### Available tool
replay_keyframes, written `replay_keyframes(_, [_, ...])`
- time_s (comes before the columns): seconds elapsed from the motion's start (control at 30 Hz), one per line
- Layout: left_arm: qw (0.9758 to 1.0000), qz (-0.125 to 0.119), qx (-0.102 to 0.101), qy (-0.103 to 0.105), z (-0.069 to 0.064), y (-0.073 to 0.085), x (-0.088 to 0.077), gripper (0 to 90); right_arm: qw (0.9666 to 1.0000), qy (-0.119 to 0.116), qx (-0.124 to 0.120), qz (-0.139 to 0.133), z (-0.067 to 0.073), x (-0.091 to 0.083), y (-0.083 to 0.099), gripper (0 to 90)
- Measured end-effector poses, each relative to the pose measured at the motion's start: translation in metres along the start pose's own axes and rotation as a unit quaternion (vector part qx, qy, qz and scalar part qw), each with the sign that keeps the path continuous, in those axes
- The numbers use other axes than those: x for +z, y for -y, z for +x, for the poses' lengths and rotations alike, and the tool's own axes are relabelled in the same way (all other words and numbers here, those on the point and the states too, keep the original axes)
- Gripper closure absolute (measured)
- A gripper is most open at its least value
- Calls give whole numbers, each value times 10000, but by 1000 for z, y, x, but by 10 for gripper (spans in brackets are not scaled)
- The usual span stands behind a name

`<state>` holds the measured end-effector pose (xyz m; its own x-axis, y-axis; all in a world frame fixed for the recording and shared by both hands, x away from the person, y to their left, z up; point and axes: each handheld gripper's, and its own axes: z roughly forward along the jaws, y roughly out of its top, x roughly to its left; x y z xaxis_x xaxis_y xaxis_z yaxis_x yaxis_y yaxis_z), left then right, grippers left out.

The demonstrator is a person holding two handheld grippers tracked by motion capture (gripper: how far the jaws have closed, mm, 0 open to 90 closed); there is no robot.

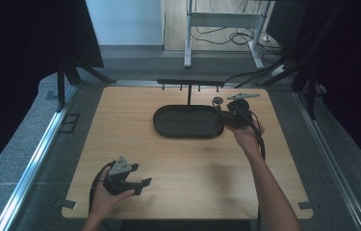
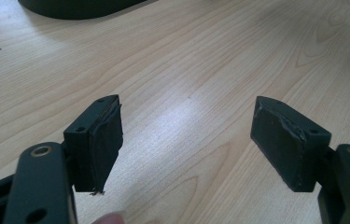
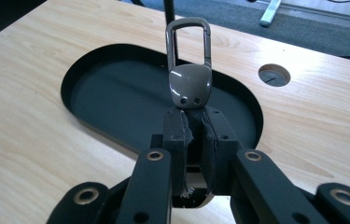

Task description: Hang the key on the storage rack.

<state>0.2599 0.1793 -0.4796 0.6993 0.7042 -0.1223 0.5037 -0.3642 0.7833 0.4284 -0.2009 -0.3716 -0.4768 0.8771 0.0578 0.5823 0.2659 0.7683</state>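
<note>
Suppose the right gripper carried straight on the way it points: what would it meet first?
Probably the black oval tray: the right gripper, shut on a metal key clip, aims over its near rim. Height above the tray is unclear.

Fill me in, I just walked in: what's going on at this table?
A person holds a gripper in each hand at a wooden table. The right gripper is shut on a metal keychain clip, holding it upright at the near edge of a black oval tray. A rack with hooks stands behind the tray. The left gripper rests apart, low over bare wood near the front left, jaws open and holding nothing.
</note>
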Motion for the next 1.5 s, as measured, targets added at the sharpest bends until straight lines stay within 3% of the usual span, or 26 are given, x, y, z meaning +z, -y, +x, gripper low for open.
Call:
replay_keyframes(0.47, [10000, -2, -1, 9, 0, 0, 0, 256, 9998, 92, 177, -85, -6, 12, -6, 811])
replay_keyframes(0.87, [10000, -3, 4, 13, 0, 0, 0, 256, 9988, 176, 302, -344, -12, 17, -14, 811])
replay_keyframes(1.5, [10000, 16, -7, 13, 1, 1, 1, 256, 9967, 461, 497, -451, -22, 53, -17, 809])
